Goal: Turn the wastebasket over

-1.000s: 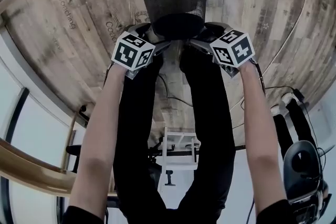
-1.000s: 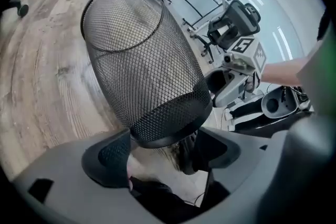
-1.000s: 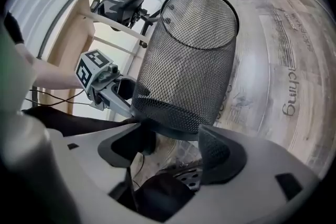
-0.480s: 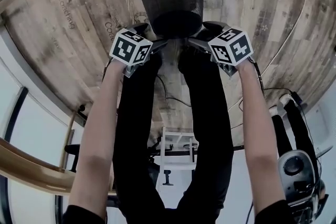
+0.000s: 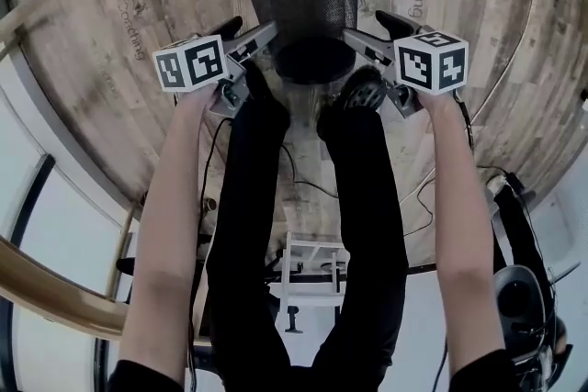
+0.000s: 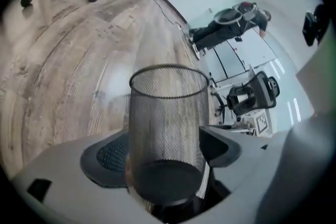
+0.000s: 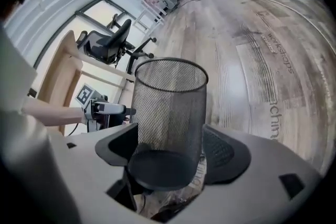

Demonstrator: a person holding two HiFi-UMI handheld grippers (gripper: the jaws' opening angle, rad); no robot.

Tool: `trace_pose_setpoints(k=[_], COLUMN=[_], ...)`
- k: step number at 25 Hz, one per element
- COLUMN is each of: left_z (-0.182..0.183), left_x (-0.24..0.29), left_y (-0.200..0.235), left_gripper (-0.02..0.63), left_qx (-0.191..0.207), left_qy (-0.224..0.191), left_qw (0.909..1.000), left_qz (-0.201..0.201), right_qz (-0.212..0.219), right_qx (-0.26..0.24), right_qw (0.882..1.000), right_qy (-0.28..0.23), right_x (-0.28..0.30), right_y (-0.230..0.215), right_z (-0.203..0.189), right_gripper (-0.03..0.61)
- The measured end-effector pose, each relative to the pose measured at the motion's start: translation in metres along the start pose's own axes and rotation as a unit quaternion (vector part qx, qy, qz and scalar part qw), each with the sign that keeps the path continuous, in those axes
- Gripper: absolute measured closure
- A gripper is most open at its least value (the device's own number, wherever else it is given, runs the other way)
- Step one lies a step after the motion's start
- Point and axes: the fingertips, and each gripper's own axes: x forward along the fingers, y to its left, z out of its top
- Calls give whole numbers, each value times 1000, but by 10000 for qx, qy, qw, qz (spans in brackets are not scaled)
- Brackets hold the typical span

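Flanking the wastebasket (image 5: 303, 0) near its base, your left gripper (image 5: 246, 32) and right gripper (image 5: 375, 29) sit one on each side. Fingers (image 7: 223, 152) are spread wide on both and press nothing; the right pair has just been opening. Basket stands mouth-up on the plank floor (image 5: 101, 78), just beyond your feet. Can't tell whether the turn is finished or yet to begin. If turning: pinch the mesh wall from opposite sides and roll both wrists together so it doesn't twist. Black wire mesh, slightly tapered cylinder, thin rim, solid dark disc base. Probably light and springy; a hard squeeze may dent it.
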Motion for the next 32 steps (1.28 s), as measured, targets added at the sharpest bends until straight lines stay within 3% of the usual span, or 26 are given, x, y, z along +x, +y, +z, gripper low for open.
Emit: trace_pose_setpoints(k=[3, 8, 13, 24, 32], left_z=[39, 64, 67, 69, 70], left_x=[7, 17, 17, 22, 21], left_y=[5, 9, 9, -1, -3], left_gripper=[202, 201, 198, 199, 202], left_qx=[-209, -117, -276, -27, 138], left_qy=[-303, -218, -262, -224, -284], left_qw=[9992, 9994, 9970, 9901, 9907], left_qz=[-131, -245, -681, -1382, -1325], right_qz=[-111, -5, 281, 925, 926], right_qx=[140, 205, 353, 578, 444], right_qw=[9995, 9985, 9978, 9928, 9937], right_qy=[-271, -504, -479, -487, -459], right_x=[9, 20, 21, 28, 28], right_y=[-12, -18, -12, -3, -2], right_z=[42, 93, 94, 91, 92], right_gripper=[221, 221, 219, 221, 221])
